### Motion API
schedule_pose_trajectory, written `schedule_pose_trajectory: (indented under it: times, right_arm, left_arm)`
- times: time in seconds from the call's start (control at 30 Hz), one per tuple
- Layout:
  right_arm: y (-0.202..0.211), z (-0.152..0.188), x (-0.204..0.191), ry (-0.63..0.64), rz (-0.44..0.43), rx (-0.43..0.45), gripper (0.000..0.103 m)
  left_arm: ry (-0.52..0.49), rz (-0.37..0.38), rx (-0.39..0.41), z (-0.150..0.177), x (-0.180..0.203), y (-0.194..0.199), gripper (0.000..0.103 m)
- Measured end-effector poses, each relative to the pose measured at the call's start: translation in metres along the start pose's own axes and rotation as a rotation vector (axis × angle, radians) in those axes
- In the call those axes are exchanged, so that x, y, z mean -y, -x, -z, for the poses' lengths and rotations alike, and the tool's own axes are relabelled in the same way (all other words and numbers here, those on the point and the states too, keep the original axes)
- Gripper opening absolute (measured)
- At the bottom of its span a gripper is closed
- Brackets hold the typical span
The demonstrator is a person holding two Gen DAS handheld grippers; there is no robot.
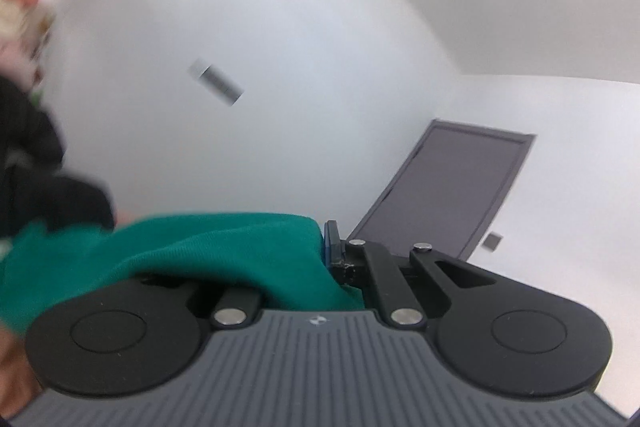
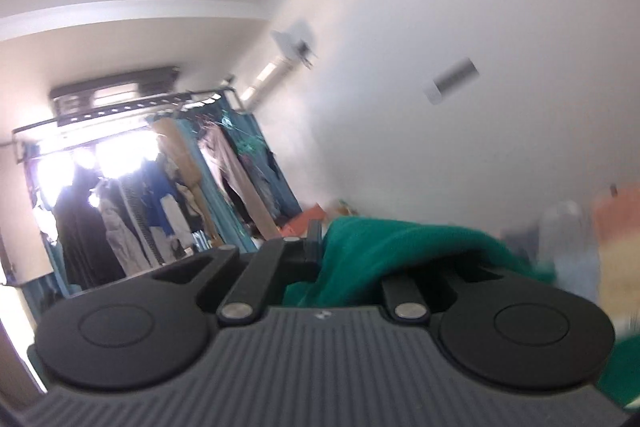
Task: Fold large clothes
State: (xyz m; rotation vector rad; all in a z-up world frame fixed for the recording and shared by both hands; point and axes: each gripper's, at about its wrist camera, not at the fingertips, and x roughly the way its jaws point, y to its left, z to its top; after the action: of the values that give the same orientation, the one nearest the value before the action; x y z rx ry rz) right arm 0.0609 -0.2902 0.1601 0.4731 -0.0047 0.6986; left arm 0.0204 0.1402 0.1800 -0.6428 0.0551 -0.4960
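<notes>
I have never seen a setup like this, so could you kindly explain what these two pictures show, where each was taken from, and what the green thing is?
A person holds a two-finger gripper in each hand; no robot arm is involved. Each picture comes from a fisheye camera on one gripper, looking along its fingers. The left gripper is shut on the green garment, and the right gripper is shut on the same cloth. No table shows: both cameras see white walls and ceiling. The left view shows a dark door, the right a rack of hanging clothes. The pictures are motion-blurred.

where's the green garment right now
The green garment is pinched in both grippers: it drapes left of the left gripper in the left wrist view, right of the right gripper in the other.
</notes>
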Motion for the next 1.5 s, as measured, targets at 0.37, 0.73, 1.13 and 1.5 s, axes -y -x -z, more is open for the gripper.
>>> schedule_pose_trajectory:
  times: [0.37,0.73,1.13,1.5]
  right_arm:
    - [-0.002,-0.174,-0.081,0.184,-0.016,0.134,0.010]
    - [-0.078,-0.109,0.051,0.168,0.196,0.018,0.010]
    - [-0.241,0.070,0.268,0.126,0.456,-0.084,0.010]
    - [-0.298,0.214,0.414,0.011,0.597,-0.324,0.010]
  left_arm:
    - [-0.160,0.056,0.041,-0.129,0.123,-0.020,0.007]
    - [-0.106,-0.074,-0.152,-0.042,0.000,-0.179,0.007]
    - [-0.017,-0.217,-0.308,0.105,-0.252,-0.382,0.007]
    - [-0.008,-0.342,-0.530,0.216,-0.401,-0.485,0.007]
